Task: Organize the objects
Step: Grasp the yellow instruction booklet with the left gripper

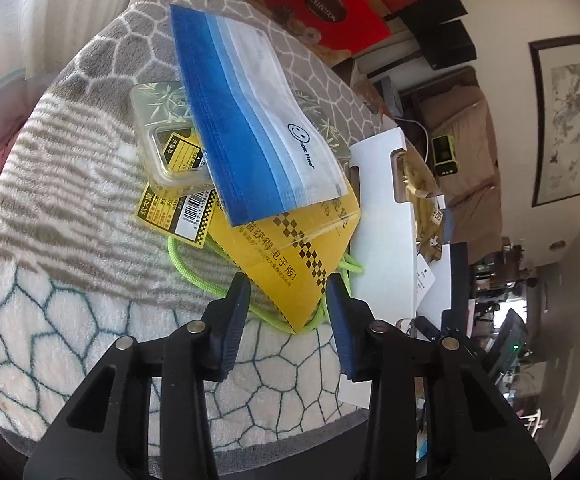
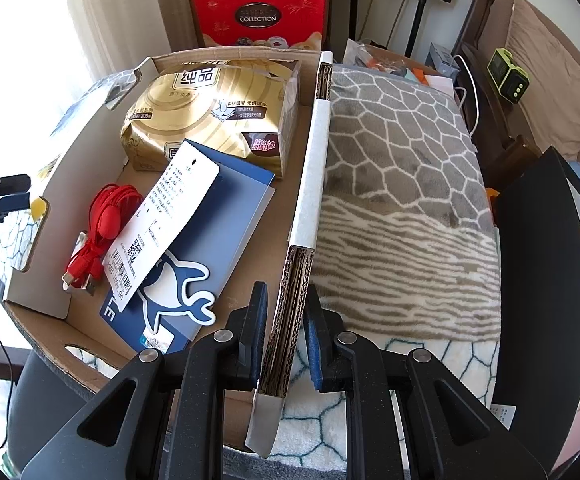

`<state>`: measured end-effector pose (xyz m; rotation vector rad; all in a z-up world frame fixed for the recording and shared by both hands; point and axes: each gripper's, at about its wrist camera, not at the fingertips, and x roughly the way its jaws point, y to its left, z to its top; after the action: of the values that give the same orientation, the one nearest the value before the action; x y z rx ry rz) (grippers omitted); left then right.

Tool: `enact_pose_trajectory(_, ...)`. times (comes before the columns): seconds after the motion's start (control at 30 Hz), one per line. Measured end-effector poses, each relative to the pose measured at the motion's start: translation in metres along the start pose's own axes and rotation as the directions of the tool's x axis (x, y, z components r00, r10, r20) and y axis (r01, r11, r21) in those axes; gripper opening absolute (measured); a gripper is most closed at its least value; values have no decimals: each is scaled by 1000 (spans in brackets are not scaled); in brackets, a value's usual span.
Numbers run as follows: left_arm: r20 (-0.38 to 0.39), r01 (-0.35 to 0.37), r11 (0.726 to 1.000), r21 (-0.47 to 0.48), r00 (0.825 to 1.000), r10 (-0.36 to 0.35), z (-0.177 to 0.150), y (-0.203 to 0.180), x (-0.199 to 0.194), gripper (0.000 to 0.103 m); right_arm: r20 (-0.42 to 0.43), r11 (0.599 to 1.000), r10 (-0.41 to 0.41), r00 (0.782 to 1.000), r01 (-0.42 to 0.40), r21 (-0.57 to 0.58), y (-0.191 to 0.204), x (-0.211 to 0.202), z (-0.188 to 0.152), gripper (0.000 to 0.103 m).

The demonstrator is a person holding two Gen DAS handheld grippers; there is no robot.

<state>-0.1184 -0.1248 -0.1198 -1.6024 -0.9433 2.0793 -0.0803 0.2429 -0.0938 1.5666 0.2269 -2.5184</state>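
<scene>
Right up front, the left tongs (image 1: 288, 286) sit partly open around the near corner of the yellow packet (image 1: 286, 248). One pad is at each slanted edge of that corner, and I honestly can't tell if they're pressing on it yet, so I wouldn't call it gripped.

That packet is the bottom of a little pile on the patterned blanket (image 1: 70, 208). A neon green cord (image 1: 194, 270) loops out from under it, a clear phone case (image 1: 162, 136) with a bamboo print sits on its far left side, and a bag of blue face masks (image 1: 250, 120) lies across the top. The packet's long axis runs from the tongs up and away toward the cardboard box (image 1: 381, 208), which stands just to the right of the pile.

The right tongs (image 2: 284, 320) are pinched tight on the box's near side wall (image 2: 309, 184), steadying it. Inside the box are a gold tissue pack (image 2: 218, 108), a red cable (image 2: 102, 224) and a blue whale-print package (image 2: 186, 248).

So the left hand is clearly the one on the pile. My guess is a pull on that corner drags or tips the masks and case too.
</scene>
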Motion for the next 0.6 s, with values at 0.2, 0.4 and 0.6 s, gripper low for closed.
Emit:
enact_pose_trajectory(0.2, 33, 65, 998, 3, 997, -65, -2, -2, 2, 8, -1, 1000, -2, 1000, 2, 0, 1, 2, -1, 17)
enact_pose_trajectory(0.4, 34, 173, 980, -101, 985, -170, 5, 9, 12, 24, -3, 1000, 1, 1000, -1, 4, 0, 3, -1, 17)
enact_pose_trajectory(0.6, 67, 182, 976, -118, 982, -175, 5, 1, 24, 47, -4, 1000, 0, 1000, 0, 4, 0, 3, -1, 17)
